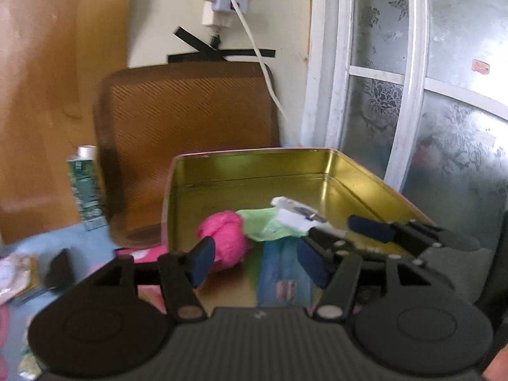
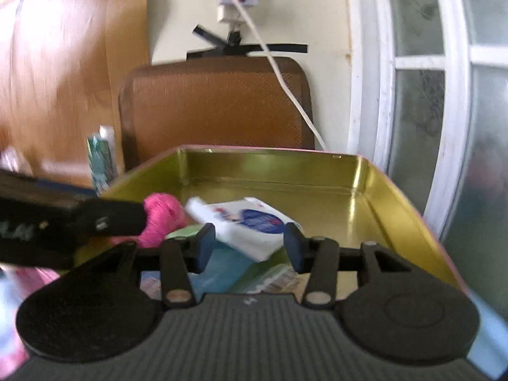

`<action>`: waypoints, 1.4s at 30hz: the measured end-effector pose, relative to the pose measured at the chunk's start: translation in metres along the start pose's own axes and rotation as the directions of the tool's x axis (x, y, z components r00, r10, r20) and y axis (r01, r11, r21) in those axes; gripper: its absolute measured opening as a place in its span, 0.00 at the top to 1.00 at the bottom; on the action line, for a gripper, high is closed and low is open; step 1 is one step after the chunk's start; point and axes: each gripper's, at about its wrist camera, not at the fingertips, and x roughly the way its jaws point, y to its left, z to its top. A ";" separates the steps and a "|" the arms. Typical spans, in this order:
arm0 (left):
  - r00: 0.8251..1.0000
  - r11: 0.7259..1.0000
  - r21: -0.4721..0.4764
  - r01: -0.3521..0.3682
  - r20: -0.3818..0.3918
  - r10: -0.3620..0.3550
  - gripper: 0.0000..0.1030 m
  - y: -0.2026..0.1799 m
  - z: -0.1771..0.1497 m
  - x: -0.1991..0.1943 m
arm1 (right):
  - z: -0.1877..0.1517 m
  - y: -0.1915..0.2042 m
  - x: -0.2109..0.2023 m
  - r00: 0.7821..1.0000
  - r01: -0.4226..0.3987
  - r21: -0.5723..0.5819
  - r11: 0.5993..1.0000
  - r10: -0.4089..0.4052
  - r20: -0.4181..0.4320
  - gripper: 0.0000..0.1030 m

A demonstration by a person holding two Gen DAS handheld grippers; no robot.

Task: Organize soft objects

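- In the gold tin (image 2: 374, 187), near its front: a white pack (image 2: 250, 222) with a blue print, lying tilted on a green sheet (image 1: 260, 222), beside a pink bundle (image 1: 227, 241).
- Right gripper (image 2: 249, 246): jaws spread, one on each side of the pack's near end, looks not yet pinched; contact hard to tell through the blur.
- Left gripper (image 1: 258, 258): jaws spread wide, holding nothing, low over the tin's front edge just beside the pink bundle.
- Pack's long axis: running from near right to far left in the right wrist view, narrow end pointing up toward the back left corner, near end raised on the heap.
- Likely risks:
  - Pack slipping sideways off the green sheet if the jaws close off-centre, since it rests tilted on soft, loose stuff.
  - Green sheet or blue wrapper (image 2: 222, 266) caught together with the pack, dragging the heap out.
  - Two grippers crowded at the same front edge; a bump between them could knock the pink bundle over the rim.
  - Light tin shifting on the table under a push against its wall.
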 end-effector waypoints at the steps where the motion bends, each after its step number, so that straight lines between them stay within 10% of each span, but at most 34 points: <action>1: 1.000 1.000 -0.004 -0.005 0.004 0.005 0.43 0.002 -0.003 -0.008 | -0.001 0.000 -0.004 1.000 -0.004 0.013 1.000 0.003 0.013 0.51; 13: 0.995 0.994 -0.046 -0.095 -0.019 0.095 0.43 0.033 -0.070 -0.090 | -0.033 0.040 -0.097 0.991 -0.106 0.188 0.976 0.088 0.103 0.45; 42: 0.990 0.976 -0.167 -0.138 -0.031 0.135 0.36 0.067 -0.103 -0.128 | -0.040 0.087 -0.123 0.993 -0.116 0.230 0.966 0.106 0.058 0.44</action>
